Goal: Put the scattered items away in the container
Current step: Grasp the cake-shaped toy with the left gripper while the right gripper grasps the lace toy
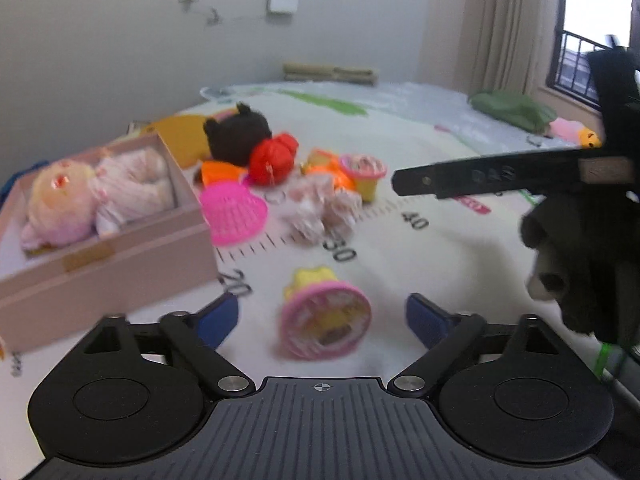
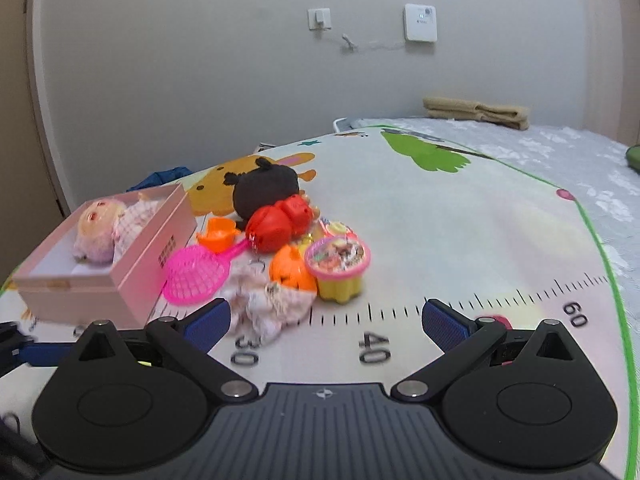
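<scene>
The left tongs (image 1: 322, 318) stand wide apart and grip nothing; a pink-rimmed yellow toy cup (image 1: 325, 318) lies tipped on its side between the blue pads, its picture lid facing the camera, though blur hides whether either pad touches it. The right tongs (image 2: 326, 320) are likewise spread wide and empty, hovering low over a printed play mat (image 2: 440, 240) marked with a ruler scale. In the left wrist view the other tool reaches in from 3 o'clock as a dark bar, with a black-and-white plush (image 1: 560, 264) hanging below it. The pink box (image 2: 120, 280) sits at 9 o'clock in both views, open-topped, with a doll (image 2: 108, 228) in pale checked clothes lying inside. Just beside the box at its right lie the scattered toys: a pink plastic sieve (image 2: 192, 276), an orange toy (image 2: 218, 232), a black plush (image 2: 266, 194), a red toy (image 2: 276, 226), an orange pumpkin (image 2: 290, 272), a second lidded yellow cup (image 2: 340, 268) standing upright, and a crumpled patterned cloth (image 2: 268, 308) nearest the right tongs. The mat covers a bed (image 2: 560, 148); folded towels (image 2: 476, 112) rest at 1 o'clock against a grey wall with a socket and a white wall unit.
</scene>
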{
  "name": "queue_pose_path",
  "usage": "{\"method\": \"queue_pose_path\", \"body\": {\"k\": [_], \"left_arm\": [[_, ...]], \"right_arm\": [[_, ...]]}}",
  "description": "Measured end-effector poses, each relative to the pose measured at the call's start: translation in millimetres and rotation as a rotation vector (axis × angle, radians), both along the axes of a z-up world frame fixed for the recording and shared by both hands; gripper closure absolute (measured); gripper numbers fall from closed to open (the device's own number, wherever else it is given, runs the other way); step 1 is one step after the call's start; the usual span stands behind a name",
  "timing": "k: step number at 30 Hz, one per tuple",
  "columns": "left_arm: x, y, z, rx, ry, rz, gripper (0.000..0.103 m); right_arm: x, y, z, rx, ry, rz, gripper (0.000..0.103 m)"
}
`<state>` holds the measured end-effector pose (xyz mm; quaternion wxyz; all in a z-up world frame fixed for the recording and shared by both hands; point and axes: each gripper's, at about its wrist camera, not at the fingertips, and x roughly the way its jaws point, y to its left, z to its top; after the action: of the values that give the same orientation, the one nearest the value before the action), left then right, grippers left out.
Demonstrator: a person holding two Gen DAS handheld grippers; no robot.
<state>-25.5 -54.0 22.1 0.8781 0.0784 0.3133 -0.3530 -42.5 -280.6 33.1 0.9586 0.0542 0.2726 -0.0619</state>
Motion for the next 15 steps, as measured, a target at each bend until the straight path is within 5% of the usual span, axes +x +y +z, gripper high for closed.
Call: {"method": "queue_pose_path", "body": {"k": [5,10,15], "left_arm": [[5,-9,-12,0.038,0.015,0.041,0.020],[8,-8,-15,0.039,0.022,0.046,0.039],[7,-4,-13,0.036,0.018,0.037,0.042]], "right_arm": [[-17,9,-13,0.004,0.016,0.006,0.007],[-7,13,-18,0.001,0.029,0.030,0.009],[28,25,-22,-0.043,0.077,0.100,0.038]]}}
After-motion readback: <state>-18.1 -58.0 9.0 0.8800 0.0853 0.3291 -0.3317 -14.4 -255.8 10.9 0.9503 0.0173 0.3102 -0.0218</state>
